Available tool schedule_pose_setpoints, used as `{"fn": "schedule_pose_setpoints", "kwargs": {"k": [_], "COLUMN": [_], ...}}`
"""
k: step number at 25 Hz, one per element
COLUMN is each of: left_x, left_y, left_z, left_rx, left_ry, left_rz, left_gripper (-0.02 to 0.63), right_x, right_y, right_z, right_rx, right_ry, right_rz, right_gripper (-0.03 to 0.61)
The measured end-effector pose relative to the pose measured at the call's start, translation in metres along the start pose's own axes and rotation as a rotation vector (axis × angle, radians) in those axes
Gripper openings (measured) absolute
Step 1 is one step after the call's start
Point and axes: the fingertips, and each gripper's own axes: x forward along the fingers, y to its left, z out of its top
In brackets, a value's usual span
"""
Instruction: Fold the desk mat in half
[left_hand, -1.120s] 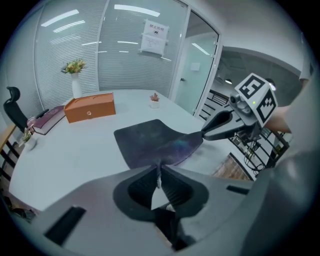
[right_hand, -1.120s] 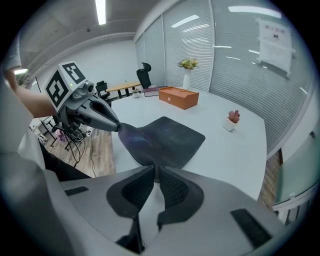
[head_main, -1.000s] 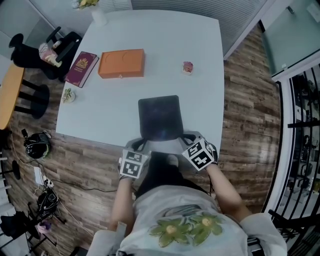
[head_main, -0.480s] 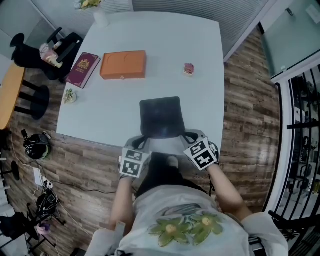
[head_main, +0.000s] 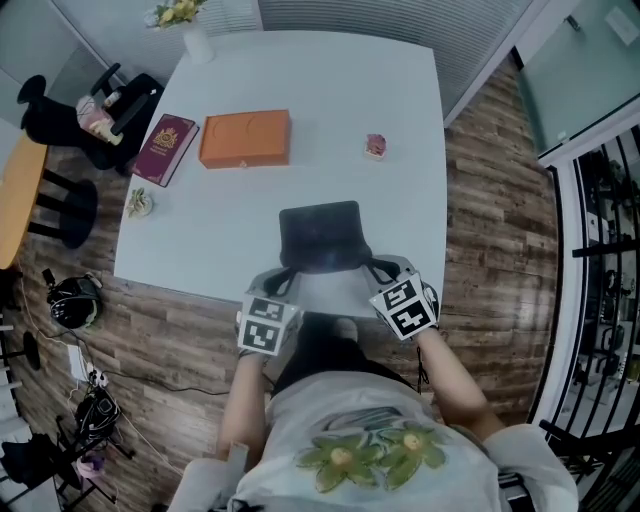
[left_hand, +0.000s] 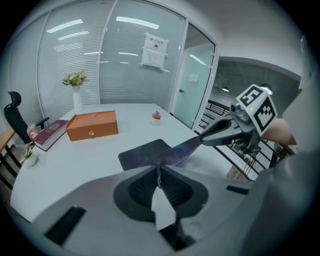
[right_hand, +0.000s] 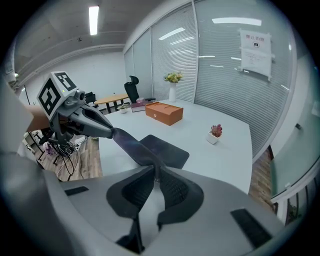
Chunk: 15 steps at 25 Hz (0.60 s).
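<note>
Head view gives us the white table (head_main: 330, 90) first, the largest thing in the scene. On its near half we see the dark desk mat (head_main: 318, 232). Its far part lies flat on the tabletop and its near edge is held up off the surface, stretched between the two tools.

Beyond the mat on the left, well apart from it, sits the orange box (head_main: 245, 138).

Next we come to the left gripper (head_main: 285, 272). In the left gripper view its jaws are pressed together on the mat's near left corner, with the thin sheet pinched between the pads. The right gripper (head_main: 372, 265) does the same at the near right corner, and the right gripper view shows its jaws clamped on the mat's edge. Each gripper view also shows the other tool biting the opposite corner, with the raised strip of mat running between them.

A maroon book (head_main: 163, 148) lies just beside the box's left end, near the table's edge. A white vase of flowers (head_main: 190, 25) stands at the far left corner. Smallest is the little potted plant (head_main: 375, 146), alone toward the far right.
</note>
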Motion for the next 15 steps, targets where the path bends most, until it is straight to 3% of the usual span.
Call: {"fn": "schedule_pose_setpoints", "kwargs": {"k": [15], "left_x": [0.012], "left_y": [0.018], "left_z": [0.033], "left_rx": [0.010], "left_ry": [-0.016], "left_rz": [-0.023], "left_gripper": [0.029], "right_x": [0.009], "right_y": [-0.027], "right_z": [0.025], "right_rx": [0.021], "right_ry": [-0.036], "right_rz": [-0.029], "right_gripper": [0.052]}}
